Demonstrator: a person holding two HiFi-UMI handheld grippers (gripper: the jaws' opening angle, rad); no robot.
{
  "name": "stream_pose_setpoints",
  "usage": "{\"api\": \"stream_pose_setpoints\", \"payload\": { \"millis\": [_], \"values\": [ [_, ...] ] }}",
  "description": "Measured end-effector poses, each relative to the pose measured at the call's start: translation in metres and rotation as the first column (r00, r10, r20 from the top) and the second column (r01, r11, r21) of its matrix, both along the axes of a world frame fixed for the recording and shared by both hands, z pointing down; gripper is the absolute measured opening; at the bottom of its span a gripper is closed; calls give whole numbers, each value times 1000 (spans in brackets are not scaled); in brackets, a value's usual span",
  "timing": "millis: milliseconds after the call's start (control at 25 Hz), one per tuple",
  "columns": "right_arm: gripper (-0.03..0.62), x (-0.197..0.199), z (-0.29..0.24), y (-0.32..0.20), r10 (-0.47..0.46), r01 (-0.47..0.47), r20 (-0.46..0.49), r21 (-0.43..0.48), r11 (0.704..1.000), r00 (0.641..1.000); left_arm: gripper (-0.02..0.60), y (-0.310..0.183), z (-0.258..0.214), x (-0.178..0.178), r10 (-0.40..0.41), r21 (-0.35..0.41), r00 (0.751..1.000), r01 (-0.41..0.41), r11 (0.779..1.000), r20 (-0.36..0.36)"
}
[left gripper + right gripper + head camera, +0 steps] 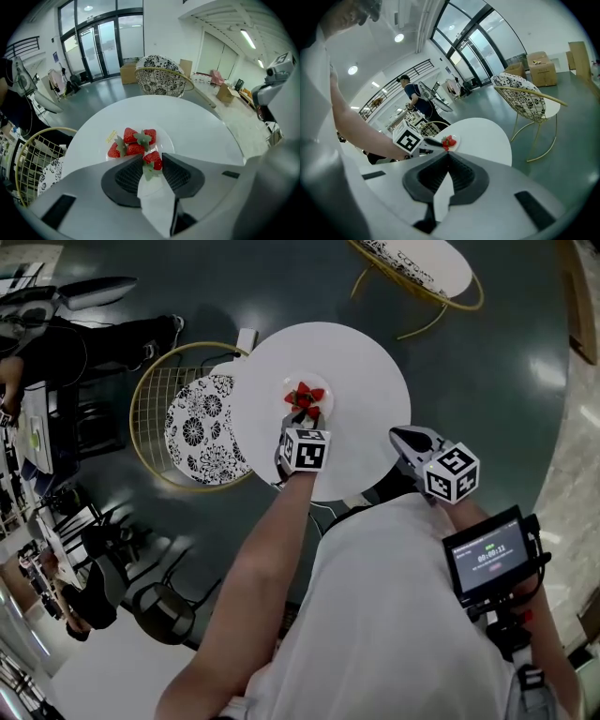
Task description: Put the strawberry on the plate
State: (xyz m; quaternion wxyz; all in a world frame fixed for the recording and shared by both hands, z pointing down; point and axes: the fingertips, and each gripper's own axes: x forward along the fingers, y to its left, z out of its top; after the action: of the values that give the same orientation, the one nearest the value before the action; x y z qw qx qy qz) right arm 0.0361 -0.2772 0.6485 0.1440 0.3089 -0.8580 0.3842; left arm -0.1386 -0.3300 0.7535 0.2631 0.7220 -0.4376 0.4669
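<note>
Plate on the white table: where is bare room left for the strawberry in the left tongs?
Crowded: the plate's left, where the strawberries lie heaped. Free: the strip between that heap and its right rim, seen from the left tongs. The table around the plate is bare.

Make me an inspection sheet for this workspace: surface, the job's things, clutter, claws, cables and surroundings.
Surface: round white table, mostly bare.
Job's things: white plate with several strawberries on it; one more strawberry is gripped at the plate's near edge.
Clutter: small yellowish tag on the plate; otherwise nothing seen.
Claws: left claw shut on the strawberry; right claw shut and empty, held near the table's edge.
Cables: nothing seen.
Surroundings: wire chair with a floral cushion beside the table, a second chair farther off, a person standing in the background.
</note>
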Motion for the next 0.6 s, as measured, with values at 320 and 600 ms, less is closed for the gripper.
{"api": "stream_pose_setpoints", "payload": {
  "millis": [320, 600],
  "values": [
    [6, 2, 0, -1, 12, -12, 1, 2, 1000, 1000, 137, -6, -2, 2, 16, 31, 999, -17, 999, 35],
    [6, 0, 0, -3, 1, -1, 1, 3, 1000, 1000, 138, 2, -2, -1, 22, 18, 999, -22, 1000, 34]
  ]
}}
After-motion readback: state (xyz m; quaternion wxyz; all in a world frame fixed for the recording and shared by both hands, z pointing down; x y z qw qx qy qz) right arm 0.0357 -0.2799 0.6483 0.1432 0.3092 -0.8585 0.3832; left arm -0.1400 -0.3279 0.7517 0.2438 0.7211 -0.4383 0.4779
